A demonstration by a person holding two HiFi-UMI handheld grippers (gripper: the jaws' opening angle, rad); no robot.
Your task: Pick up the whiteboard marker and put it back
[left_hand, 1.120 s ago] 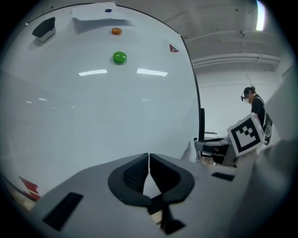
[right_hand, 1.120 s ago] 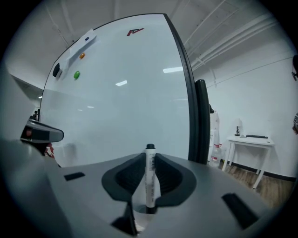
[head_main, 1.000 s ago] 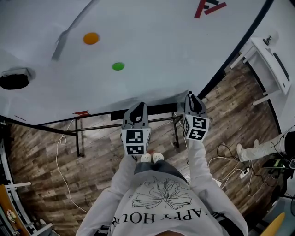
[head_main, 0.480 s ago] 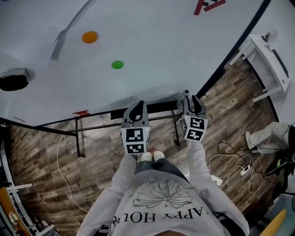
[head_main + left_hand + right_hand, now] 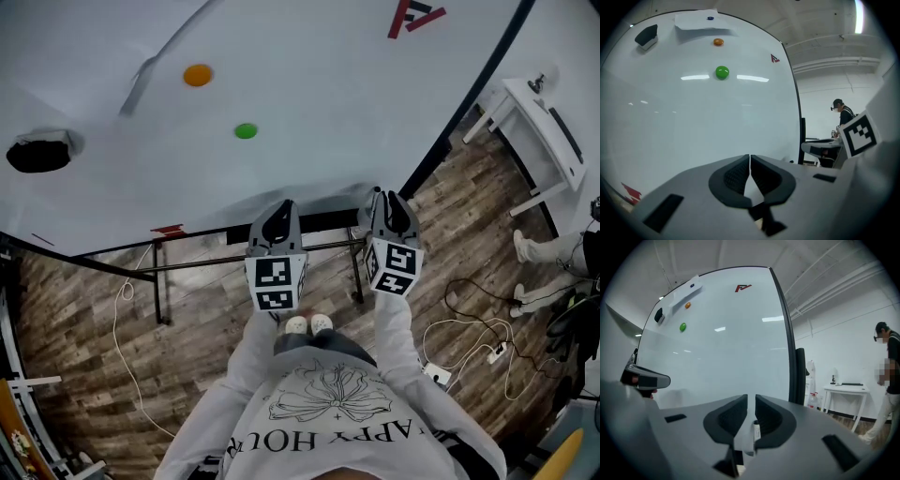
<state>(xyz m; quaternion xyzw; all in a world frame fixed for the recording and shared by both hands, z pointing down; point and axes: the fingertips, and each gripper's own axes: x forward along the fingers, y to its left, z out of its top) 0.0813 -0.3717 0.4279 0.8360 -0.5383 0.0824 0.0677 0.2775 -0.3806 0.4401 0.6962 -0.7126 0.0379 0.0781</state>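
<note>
A white whiteboard marker (image 5: 754, 433) stands upright between the jaws of my right gripper (image 5: 751, 400), whose pads have just been closing on its barrel. In the head view the right gripper (image 5: 382, 197) points at the whiteboard (image 5: 309, 94) just above the black tray bar (image 5: 323, 221). My left gripper (image 5: 281, 206) hangs beside it to the left. The left gripper (image 5: 750, 157) is shut with nothing between its pads.
A green magnet (image 5: 246, 131), an orange magnet (image 5: 197, 75) and a black eraser (image 5: 37, 155) sit on the board. Its metal stand (image 5: 159, 281) rests on a wood floor with cables (image 5: 469, 328). A white table (image 5: 544, 122) and another person (image 5: 553, 248) are at the right.
Both grippers have stayed in front of the tray, the right one slightly higher against the board. The person at the right has walked further along the floor. The head view has shifted a little.
</note>
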